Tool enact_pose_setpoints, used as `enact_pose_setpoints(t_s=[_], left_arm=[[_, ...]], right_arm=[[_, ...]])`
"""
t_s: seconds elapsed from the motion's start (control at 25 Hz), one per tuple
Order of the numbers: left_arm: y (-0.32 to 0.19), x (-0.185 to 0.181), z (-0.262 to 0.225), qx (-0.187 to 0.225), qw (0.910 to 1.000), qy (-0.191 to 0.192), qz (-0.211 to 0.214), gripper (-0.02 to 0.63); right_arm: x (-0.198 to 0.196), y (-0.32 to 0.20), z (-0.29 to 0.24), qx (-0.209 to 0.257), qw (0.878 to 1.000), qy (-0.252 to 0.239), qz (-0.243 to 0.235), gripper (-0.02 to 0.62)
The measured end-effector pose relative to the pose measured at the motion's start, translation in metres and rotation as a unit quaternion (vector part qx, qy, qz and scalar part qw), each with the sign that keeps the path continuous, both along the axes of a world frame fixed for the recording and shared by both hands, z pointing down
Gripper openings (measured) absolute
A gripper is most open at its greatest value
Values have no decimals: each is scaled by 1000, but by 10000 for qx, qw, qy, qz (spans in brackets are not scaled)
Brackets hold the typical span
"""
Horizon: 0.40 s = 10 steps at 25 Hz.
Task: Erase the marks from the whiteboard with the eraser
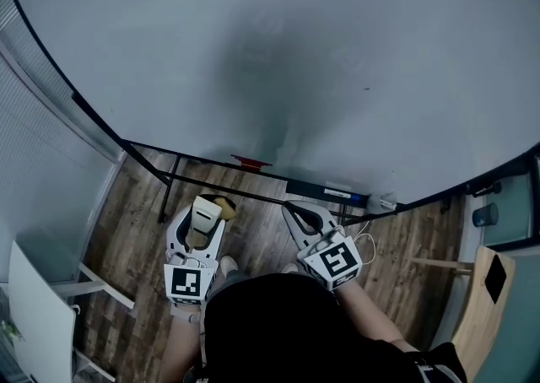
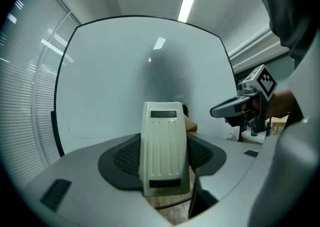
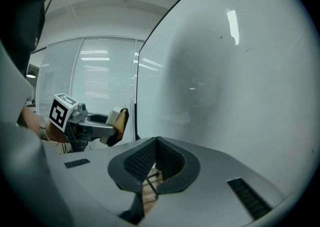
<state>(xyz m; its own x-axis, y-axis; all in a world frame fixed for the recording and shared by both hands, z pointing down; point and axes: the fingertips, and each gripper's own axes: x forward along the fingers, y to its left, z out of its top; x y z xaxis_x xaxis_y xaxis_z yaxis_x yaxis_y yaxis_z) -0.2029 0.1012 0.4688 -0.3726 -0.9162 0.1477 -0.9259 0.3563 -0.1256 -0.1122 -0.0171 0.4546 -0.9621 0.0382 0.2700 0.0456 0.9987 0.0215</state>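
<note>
The whiteboard (image 1: 337,52) fills the upper head view, with a grey smudge (image 1: 261,78) near its middle and no clear marks. My left gripper (image 1: 205,214) is shut on a cream eraser (image 2: 162,143), also seen as the eraser (image 1: 203,215) held below the board's lower edge. My right gripper (image 1: 300,214) is shut with nothing between its jaws, its pads (image 3: 167,158) meeting. Both grippers hang low in front of the board, apart from it. In the left gripper view the right gripper (image 2: 235,107) shows at the right; in the right gripper view the left gripper (image 3: 95,121) shows at the left.
A ledge (image 1: 329,191) along the board's lower edge carries a red object (image 1: 250,161) and a marker (image 1: 354,199). The board's black stand leg (image 1: 169,191) stands on wood floor. A white table (image 1: 38,305) is at left, a wooden chair (image 1: 485,288) at right. Window blinds (image 2: 25,71) are at left.
</note>
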Motion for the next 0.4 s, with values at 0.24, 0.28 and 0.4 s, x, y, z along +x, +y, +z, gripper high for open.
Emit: enact_pose_setpoints(t_s=[0.24, 0.28, 0.4], left_arm=[[-7, -4, 1, 84, 9999, 96, 92, 264], [-11, -4, 4, 46, 9999, 68, 127, 262], [-23, -3, 9, -14, 9997, -8, 237, 262]], right_arm=[[4, -6, 1, 60, 9999, 43, 157, 26], [5, -10, 2, 67, 9998, 49, 171, 26], [8, -21, 3, 92, 9998, 73, 189, 26]])
